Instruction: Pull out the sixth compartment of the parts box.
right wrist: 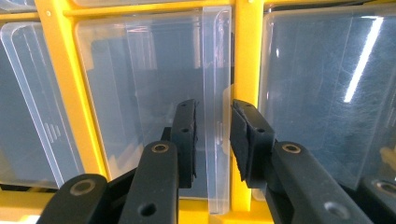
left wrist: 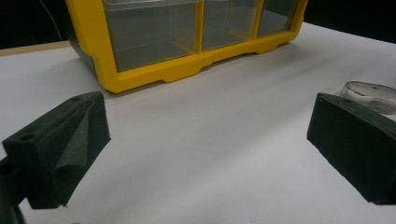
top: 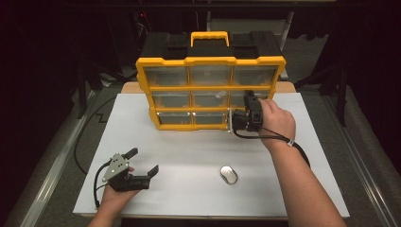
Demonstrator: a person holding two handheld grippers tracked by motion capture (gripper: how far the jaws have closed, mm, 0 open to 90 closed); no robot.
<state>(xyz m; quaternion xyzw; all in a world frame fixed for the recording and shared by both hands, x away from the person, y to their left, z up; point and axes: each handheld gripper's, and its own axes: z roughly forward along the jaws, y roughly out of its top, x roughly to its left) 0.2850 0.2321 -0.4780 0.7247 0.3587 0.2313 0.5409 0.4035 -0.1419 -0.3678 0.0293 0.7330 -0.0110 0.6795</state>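
Note:
A yellow-framed organizer (top: 210, 60) with clear drawers and a black back stands upright at the far side of the white table (top: 189, 146). My right gripper (top: 239, 118) is at its lower right drawers, turned on its side. In the right gripper view its jaws (right wrist: 214, 140) straddle a clear drawer's raised handle lip (right wrist: 217, 70); one pad lies against it and a sliver of gap shows at the other. My left gripper (top: 143, 161) rests low at the table's near left, open and empty, pointing toward the organizer (left wrist: 140, 77).
A small clear oval dish (top: 229, 175) lies on the table near the front, right of centre, just beyond the left gripper's right-hand jaw (left wrist: 371, 93). Cables trail from both grippers. Dark floor and stands surround the table.

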